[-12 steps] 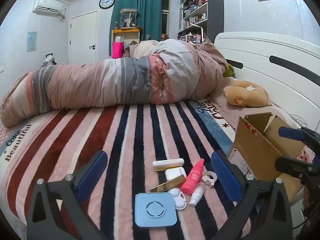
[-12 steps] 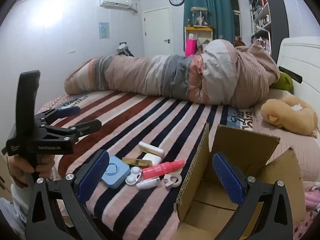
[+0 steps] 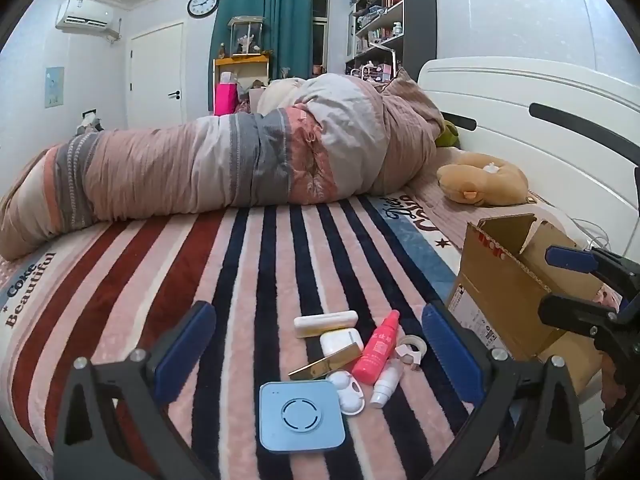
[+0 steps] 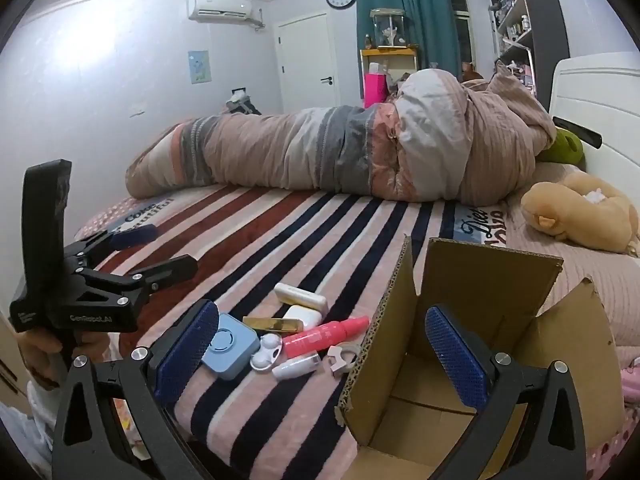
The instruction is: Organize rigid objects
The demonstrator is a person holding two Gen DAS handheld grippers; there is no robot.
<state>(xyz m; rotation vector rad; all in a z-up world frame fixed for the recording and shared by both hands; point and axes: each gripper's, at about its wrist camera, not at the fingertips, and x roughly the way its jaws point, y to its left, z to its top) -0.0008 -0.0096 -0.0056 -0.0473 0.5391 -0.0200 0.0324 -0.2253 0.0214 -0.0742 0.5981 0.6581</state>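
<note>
Spread over a plush striped blanket [image 3: 224,280] of pink, red and navy bands, woven with "Coke Beautiful" at its left edge and "Diet" in script toward the headboard end. Clustered near the blanket's front edge: a flat rounded-square blue device [image 3: 302,416] with a ring pattern on top, a white twin-cup lens case [image 3: 347,393], a glossy gold bar [image 3: 325,362], a smooth white earbud case [image 3: 341,340], a long white-and-cream case [image 3: 326,323], a coral-red bottle [image 3: 378,350] with unreadable white print, a small white bottle [image 3: 386,386] and a roll of tape [image 3: 412,349]. Just right of the cluster, an open corrugated cardboard box [image 4: 492,304], flaps up, a printed label on its side too small to read. Left gripper [image 3: 320,344] spread wide and empty, poised over the cluster, its ribbed blue pads [image 3: 184,346] flanking the objects without touching. Right gripper [image 4: 320,352] equally wide, holding nothing, one pad by the blue device, the other over the box; "GenRobot.AI" legible on the left gripper's black body.
</note>
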